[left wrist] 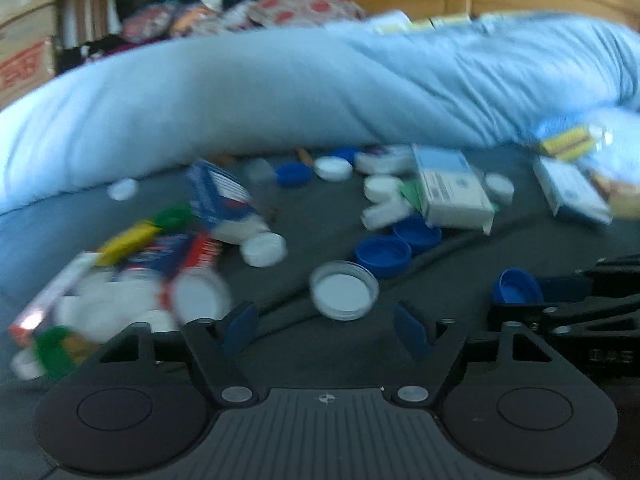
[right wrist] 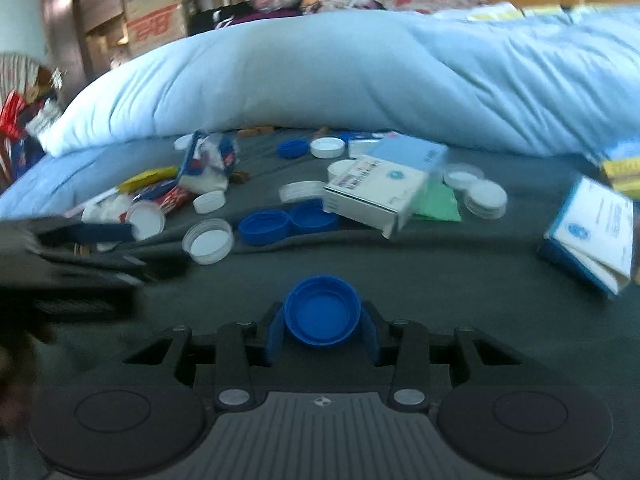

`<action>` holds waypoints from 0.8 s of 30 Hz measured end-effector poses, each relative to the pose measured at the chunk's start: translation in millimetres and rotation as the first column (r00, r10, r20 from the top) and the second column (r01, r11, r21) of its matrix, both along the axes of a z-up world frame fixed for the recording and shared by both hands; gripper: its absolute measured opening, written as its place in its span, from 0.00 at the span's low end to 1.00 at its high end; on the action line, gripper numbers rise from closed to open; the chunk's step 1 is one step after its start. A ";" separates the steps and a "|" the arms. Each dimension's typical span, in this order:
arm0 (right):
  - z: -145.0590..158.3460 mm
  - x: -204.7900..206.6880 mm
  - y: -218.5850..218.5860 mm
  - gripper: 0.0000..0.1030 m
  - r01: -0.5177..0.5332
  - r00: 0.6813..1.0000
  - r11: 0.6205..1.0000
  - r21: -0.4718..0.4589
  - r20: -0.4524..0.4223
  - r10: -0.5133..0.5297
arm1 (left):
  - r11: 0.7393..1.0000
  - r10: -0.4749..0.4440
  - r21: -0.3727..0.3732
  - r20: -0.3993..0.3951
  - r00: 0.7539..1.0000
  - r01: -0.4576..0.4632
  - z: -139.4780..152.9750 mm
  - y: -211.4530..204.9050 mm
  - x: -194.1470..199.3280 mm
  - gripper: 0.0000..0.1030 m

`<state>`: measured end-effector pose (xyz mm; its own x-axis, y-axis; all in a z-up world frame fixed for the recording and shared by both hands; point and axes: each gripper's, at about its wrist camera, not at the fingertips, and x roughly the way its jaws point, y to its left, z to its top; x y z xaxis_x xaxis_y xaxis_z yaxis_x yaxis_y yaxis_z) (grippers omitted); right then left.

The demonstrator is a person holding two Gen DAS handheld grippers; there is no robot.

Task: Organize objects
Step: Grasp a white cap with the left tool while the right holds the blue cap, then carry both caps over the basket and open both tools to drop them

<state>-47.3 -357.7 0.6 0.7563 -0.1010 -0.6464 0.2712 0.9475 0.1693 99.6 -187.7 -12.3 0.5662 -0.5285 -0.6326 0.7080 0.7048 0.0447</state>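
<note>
My right gripper [right wrist: 322, 332] is shut on a blue bottle cap [right wrist: 322, 310], held open side up just above the dark grey bed cover; the cap also shows in the left wrist view [left wrist: 518, 286] at the right gripper's tip. My left gripper [left wrist: 326, 330] is open and empty, just short of a clear-rimmed white lid [left wrist: 344, 290]. Two blue caps [left wrist: 384, 256] lie side by side behind that lid. Several white lids, blue caps, medicine boxes [left wrist: 452, 184] and toothpaste cartons [left wrist: 168, 256] are scattered over the cover.
A rolled light blue quilt [left wrist: 280, 88] runs across the back. A white and blue box [right wrist: 596, 232] lies at the right. Clothes and cardboard cartons [right wrist: 156, 20] are piled behind the bed. The left gripper [right wrist: 92, 236] reaches in from the left of the right wrist view.
</note>
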 end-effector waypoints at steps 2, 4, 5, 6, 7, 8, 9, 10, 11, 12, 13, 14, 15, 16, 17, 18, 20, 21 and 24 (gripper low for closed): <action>-0.8 -0.3 -1.8 0.42 0.003 1.000 1.000 0.012 0.009 -0.003 | 1.000 -0.015 0.007 -0.003 1.000 0.015 -6.9 -7.8 2.9 0.69; -1.5 -0.7 -5.7 0.42 0.008 1.000 1.000 0.029 0.018 -0.008 | 0.999 -0.036 -0.005 -0.001 0.999 0.035 -6.6 -13.6 4.9 0.69; -1.8 -0.7 -7.7 0.42 0.010 1.000 0.999 0.040 0.023 -0.011 | 0.999 -0.045 -0.003 0.003 0.999 0.045 -6.1 -15.7 5.6 0.68; -1.8 -0.8 -9.1 0.42 0.013 1.000 0.999 0.046 0.026 -0.014 | 0.999 -0.048 0.007 0.005 0.999 0.048 -6.5 -19.1 7.2 0.62; -1.4 0.2 -9.3 0.42 0.013 1.000 0.999 0.049 0.028 -0.015 | 0.999 -0.050 0.017 -0.001 0.999 0.050 -8.1 -22.2 8.9 0.57; -1.2 0.4 -9.2 0.41 0.013 0.999 0.999 0.051 0.029 -0.015 | 0.998 -0.052 0.017 -0.015 0.999 0.052 -9.3 -23.2 10.0 0.50; -0.5 -0.1 -9.0 0.41 0.011 1.000 0.998 0.056 0.029 -0.013 | 0.999 -0.045 0.010 -0.015 0.999 0.046 -9.4 -22.6 9.5 0.39; 0.6 -0.5 -8.5 0.41 0.010 0.999 0.999 0.052 0.033 -0.012 | 0.999 -0.036 0.012 -0.012 0.999 0.037 -8.5 -21.6 8.6 0.39; 1.8 -0.6 -8.0 0.41 0.009 0.999 0.999 0.046 0.038 -0.011 | 1.000 -0.029 0.006 -0.018 0.999 0.029 -6.1 -20.0 8.6 0.39; 3.9 -1.0 -7.3 0.41 0.004 0.999 0.999 0.037 0.046 -0.006 | 1.000 -0.017 -0.005 -0.026 1.000 0.017 -2.6 -17.2 7.6 0.39; 6.8 -2.0 -5.9 0.41 -0.004 0.998 1.000 0.027 0.056 0.002 | 1.000 -0.003 -0.017 -0.029 1.000 0.003 2.6 -13.2 4.8 0.39; 11.0 -3.5 -3.0 0.41 -0.013 0.998 1.000 0.011 0.068 0.012 | 1.000 0.011 -0.028 -0.017 1.000 -0.012 11.0 -8.0 -0.2 0.39; 15.7 -4.5 0.4 0.41 -0.023 0.997 1.000 -0.003 0.077 0.023 | 0.999 0.024 -0.038 -0.004 1.000 -0.024 20.3 -2.9 -5.1 0.39; 23.0 -4.9 5.0 0.41 -0.040 0.995 0.999 -0.021 0.089 0.041 | 0.998 0.041 -0.054 0.014 0.999 -0.040 32.7 6.0 -12.3 0.39; 30.4 -5.3 9.4 0.41 -0.057 0.993 0.998 -0.031 0.100 0.060 | 0.996 0.067 -0.066 0.032 0.997 -0.064 45.6 16.8 -19.3 0.39; 40.4 -5.9 15.9 0.41 -0.081 0.990 0.996 -0.044 0.116 0.086 | 0.992 0.100 -0.076 0.049 0.994 -0.096 58.6 29.3 -25.7 0.39; 60.6 -5.7 32.7 0.41 -0.135 0.979 0.989 -0.065 0.146 0.143 | 0.979 0.186 -0.100 0.082 0.979 -0.178 85.4 59.9 -36.9 0.39; 72.2 -5.3 43.5 0.41 -0.164 0.971 0.984 -0.072 0.164 0.174 | 0.968 0.238 -0.110 0.092 0.967 -0.227 97.7 76.0 -40.8 0.39; 108.5 -0.9 83.0 0.41 -0.253 0.936 0.962 -0.101 0.225 0.270 | 0.907 0.415 -0.142 0.136 0.900 -0.397 137.6 137.2 -54.8 0.40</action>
<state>-48.2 -274.7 109.1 0.8913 0.0825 -0.4459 -0.0272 0.9913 0.1289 44.8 -50.5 125.3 0.8344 -0.2913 -0.4678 0.3493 0.9362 0.0401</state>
